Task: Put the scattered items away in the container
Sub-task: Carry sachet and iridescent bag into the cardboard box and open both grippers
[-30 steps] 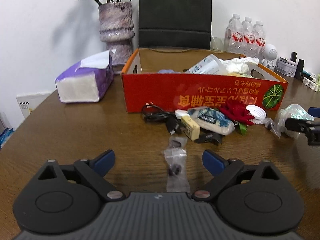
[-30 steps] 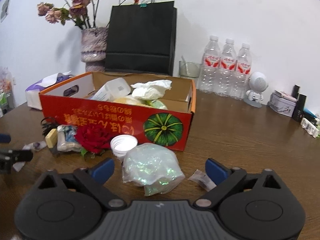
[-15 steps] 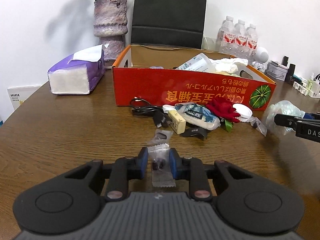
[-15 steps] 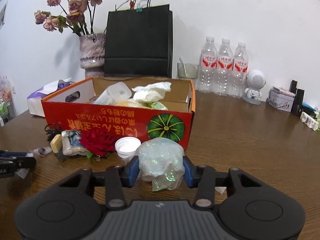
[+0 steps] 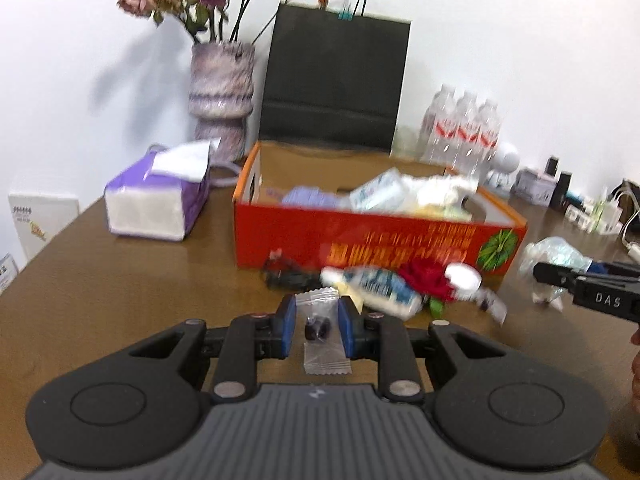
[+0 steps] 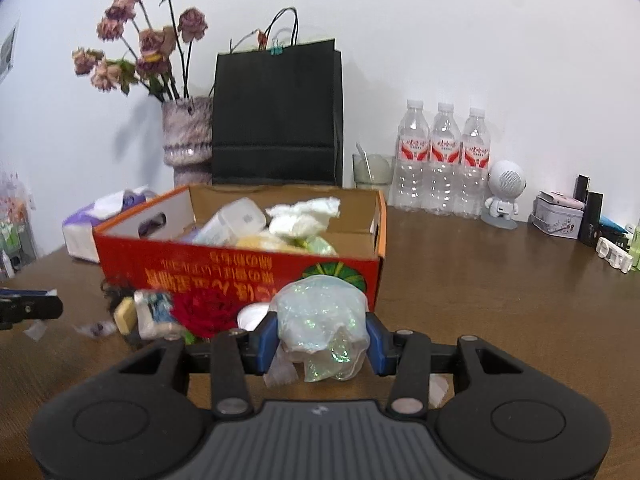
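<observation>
A plain white wall fills the upper half of both views, evenly lit, with soft grey shadows falling to the left of the objects standing against it. Below it a dark brown wooden table with visible grain spreads across the lower half of the frame and meets the wall at the back. In the left wrist view the table's edge curves away at the lower left, where white printed boxes stand beyond it.
</observation>
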Tool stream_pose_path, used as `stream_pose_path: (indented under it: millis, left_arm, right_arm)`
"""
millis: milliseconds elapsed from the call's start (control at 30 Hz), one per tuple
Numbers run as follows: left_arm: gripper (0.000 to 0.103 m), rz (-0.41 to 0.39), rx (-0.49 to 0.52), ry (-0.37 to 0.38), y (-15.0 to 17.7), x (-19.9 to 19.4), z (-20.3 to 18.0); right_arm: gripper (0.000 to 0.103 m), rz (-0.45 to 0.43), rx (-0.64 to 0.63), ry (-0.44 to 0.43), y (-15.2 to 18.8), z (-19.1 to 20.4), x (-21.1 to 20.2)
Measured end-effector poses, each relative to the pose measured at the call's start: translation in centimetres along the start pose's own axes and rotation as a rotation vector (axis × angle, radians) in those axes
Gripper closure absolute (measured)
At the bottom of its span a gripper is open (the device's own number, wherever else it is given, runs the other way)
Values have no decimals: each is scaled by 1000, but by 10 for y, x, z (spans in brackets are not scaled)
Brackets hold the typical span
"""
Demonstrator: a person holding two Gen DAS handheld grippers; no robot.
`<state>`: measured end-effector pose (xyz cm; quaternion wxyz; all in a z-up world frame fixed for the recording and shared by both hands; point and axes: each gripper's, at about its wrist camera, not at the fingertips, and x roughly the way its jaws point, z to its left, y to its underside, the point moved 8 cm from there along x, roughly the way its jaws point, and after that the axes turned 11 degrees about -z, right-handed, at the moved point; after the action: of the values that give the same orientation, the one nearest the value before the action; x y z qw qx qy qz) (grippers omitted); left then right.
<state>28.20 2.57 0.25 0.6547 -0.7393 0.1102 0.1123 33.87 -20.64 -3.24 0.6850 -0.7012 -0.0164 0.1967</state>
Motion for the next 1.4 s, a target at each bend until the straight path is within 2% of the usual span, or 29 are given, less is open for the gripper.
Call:
stream_pose_path:
  millis: [167, 333, 533, 633, 733, 900, 1200, 1267, 1300, 1367, 1400]
  left_arm:
    - [80, -64, 4, 45, -33, 12, -9]
    - [80, -131, -7, 73, -69, 38, -16]
    - [80, -161, -9, 80, -87, 72, -23]
    - [80, -169, -17, 76, -92, 91, -21]
    - [80, -160, -29, 61, -94, 113, -17]
    - [80, -125, -52, 50, -97, 152, -9]
    - [80, -55, -54, 58, -87, 201, -8]
    - [80, -39, -55, 53, -84, 207, -6]
    - [79, -31, -55, 50, -83, 209, -5]
    - [69, -21, -57, 34, -81, 211, -2]
    - [54, -22, -61, 37, -81, 211, -1]
  right_arm:
    - [60, -59, -13, -19, -32, 2, 4]
    - [59, -107, -25, -47, -71, 10, 27]
    - [59, -73, 7, -81, -96, 14, 74]
    - [59, -67, 3, -65, -103, 14, 101]
    - [59, -56, 2, -49, -105, 15, 128]
    - [59, 13, 5, -43, -97, 13, 172]
    - [58, 101, -20, -33, -74, 8, 209]
    - [56, 114, -28, -31, -70, 9, 213]
    - [51, 120, -33, -31, -69, 10, 214]
    - [40, 137, -37, -32, -65, 10, 217]
    - [27, 143, -32, -40, -64, 11, 217]
